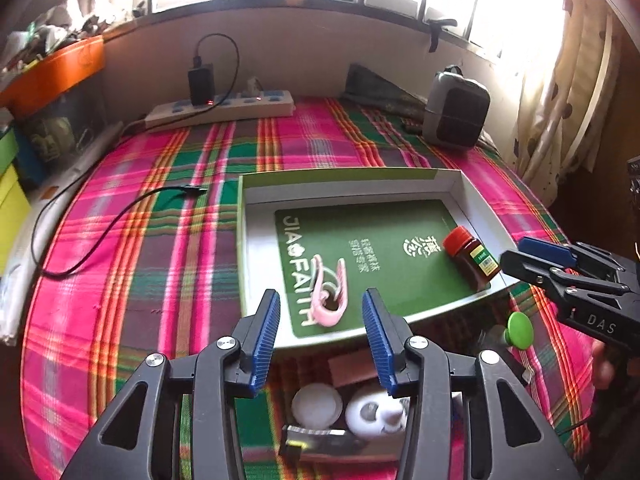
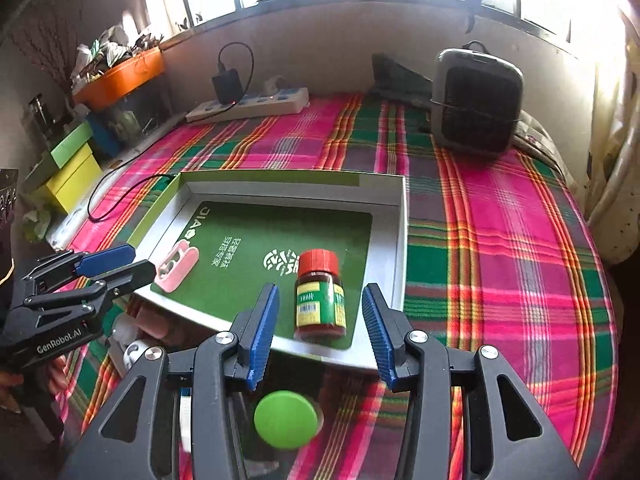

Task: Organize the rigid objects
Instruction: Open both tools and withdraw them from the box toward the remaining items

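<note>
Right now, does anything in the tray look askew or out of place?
The bottle lies on its side on the tray's green mat, not upright. The pink clip lies flat near the left edge. Nothing is spilled or visibly damaged.

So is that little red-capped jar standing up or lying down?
Lying down. The jar rests on its side on the green card inside the tray, its red cap pointing toward the window, with its label facing up.

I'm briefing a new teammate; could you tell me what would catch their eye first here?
The pink-and-green plaid cloth fills both views. On it sits a shallow box holding a red-capped jar and a pink clip. Both the left gripper and right gripper are open.
</note>
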{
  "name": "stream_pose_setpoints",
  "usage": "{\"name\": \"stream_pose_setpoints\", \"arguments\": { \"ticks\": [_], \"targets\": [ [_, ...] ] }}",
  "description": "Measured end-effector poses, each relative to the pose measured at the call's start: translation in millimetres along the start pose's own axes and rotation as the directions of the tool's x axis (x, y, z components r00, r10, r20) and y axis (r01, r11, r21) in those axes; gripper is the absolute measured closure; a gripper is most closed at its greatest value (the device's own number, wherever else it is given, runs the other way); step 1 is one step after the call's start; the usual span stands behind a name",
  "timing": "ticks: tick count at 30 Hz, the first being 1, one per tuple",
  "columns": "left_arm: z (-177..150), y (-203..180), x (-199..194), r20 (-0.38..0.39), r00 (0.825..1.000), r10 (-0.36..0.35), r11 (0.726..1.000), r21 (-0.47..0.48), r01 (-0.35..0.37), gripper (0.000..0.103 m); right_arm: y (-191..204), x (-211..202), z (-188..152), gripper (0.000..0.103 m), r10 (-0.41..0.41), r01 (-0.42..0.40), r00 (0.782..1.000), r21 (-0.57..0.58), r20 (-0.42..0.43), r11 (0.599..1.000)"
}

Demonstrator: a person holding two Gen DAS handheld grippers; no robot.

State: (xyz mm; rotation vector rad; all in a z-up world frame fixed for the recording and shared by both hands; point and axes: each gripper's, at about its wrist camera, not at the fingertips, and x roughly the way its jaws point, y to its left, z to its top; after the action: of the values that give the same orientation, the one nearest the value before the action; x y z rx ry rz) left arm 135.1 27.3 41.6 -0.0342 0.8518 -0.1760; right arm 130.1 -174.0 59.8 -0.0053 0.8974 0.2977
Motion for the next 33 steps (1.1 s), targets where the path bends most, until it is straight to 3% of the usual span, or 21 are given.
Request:
{"name": "stream_pose_setpoints", "arguments": {
  "ticks": [6,21,33],
  "targets": [
    [-15.9,9.6,-17.0,0.015,1.0,-0.004,1.0,-0.024,0.005,0.06,-1.8,-18.5,-17.1,0.059,-0.014,0.014,1.0,0.006,0.023,1.0],
    [-59.9,27.3,-21.6,-0.056,0.996,-0.066,0.996,-0.069,0.062,0.06,2.3,-47.8,-70.2,0.059,-0.016,0.015,0.999,0.03,0.033,0.999],
    [-74.9,14.5,-21.9,-0.072,0.982,-0.172,0.984,-0.053,0.168,0.06,10.4,-49.7,-91.5,0.059,-0.011,0.009,1.0,0.055,0.02,0.998]
  ]
}}
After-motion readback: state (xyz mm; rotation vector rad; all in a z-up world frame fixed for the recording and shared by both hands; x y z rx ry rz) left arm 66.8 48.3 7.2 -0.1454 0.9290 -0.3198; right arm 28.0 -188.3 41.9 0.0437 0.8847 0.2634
